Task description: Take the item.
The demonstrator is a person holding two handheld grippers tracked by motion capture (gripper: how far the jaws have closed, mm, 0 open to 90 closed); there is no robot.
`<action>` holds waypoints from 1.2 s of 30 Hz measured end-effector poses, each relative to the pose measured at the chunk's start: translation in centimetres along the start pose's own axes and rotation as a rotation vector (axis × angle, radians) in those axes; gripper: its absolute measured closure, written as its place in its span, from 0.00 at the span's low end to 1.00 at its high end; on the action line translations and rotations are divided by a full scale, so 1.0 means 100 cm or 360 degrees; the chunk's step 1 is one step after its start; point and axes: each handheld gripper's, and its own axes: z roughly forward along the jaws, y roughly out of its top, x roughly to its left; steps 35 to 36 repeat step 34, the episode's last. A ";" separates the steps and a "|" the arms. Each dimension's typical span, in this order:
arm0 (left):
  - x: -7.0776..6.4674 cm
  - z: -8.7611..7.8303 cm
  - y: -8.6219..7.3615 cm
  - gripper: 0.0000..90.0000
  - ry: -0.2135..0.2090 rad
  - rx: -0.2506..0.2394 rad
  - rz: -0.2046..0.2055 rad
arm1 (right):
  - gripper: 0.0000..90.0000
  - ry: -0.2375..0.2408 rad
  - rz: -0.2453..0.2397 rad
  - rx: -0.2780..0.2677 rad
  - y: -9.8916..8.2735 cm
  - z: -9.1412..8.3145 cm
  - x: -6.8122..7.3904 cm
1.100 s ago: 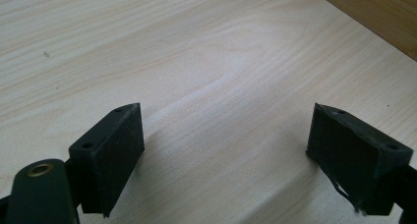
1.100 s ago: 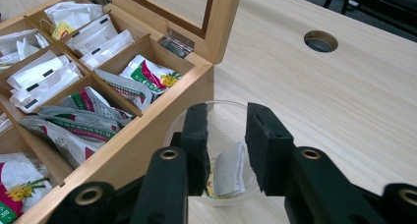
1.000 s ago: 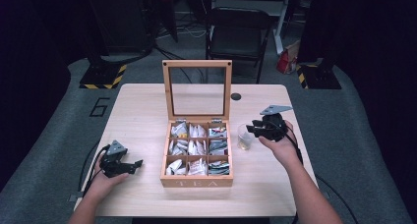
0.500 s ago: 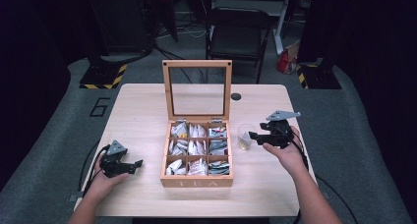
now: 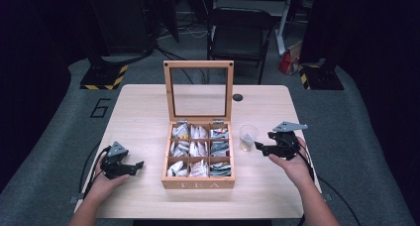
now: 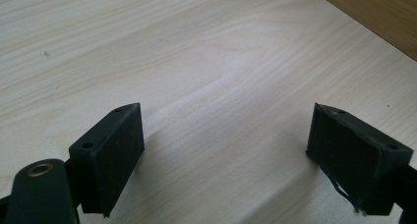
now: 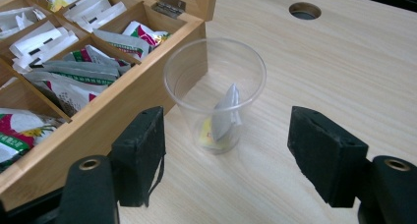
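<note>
A wooden tea box (image 5: 198, 182) stands mid-table with its glass lid (image 5: 198, 89) upright, and its compartments hold several tea packets (image 7: 74, 79). Just right of the box stands a clear plastic cup (image 5: 247, 137) (image 7: 215, 94) with one tea bag (image 7: 223, 118) inside. My right gripper (image 5: 260, 146) (image 7: 226, 130) is open and points at the cup from a short way off, touching nothing. My left gripper (image 5: 138, 165) (image 6: 226, 116) rests open on bare table wood, left of the box, with nothing between its jaws.
A round cable hole (image 5: 237, 97) (image 7: 305, 10) sits in the table behind the cup. A black chair (image 5: 237, 32) stands beyond the far edge. Cables trail from both grippers off the near edge. The box's side wall (image 7: 123, 121) lies close to the right gripper's left jaw.
My right gripper has drawn back from the cup, towards the person and slightly right, leaving the cup standing. The left gripper has stayed still.
</note>
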 end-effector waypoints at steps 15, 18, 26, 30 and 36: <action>0.000 0.000 0.000 0.15 0.0001 -0.0001 -0.0001 | 0.37 -0.0035 -0.0007 0.0048 -0.029 0.017 0.009; 0.000 0.000 0.000 0.15 0.0000 0.0001 0.0000 | 0.37 -0.0043 0.0003 0.0047 -0.033 0.020 0.010; 0.000 0.000 0.000 0.15 0.0000 0.0000 0.0000 | 0.37 -0.0035 0.0010 0.0100 -0.048 0.028 0.012; 0.000 0.000 0.000 0.15 0.0000 0.0000 0.0000 | 0.37 -0.0027 0.0008 0.0094 -0.051 0.031 0.013; 0.000 0.000 0.000 0.15 0.0000 0.0001 0.0000 | 0.32 -0.0017 0.0011 0.0099 -0.053 0.033 0.014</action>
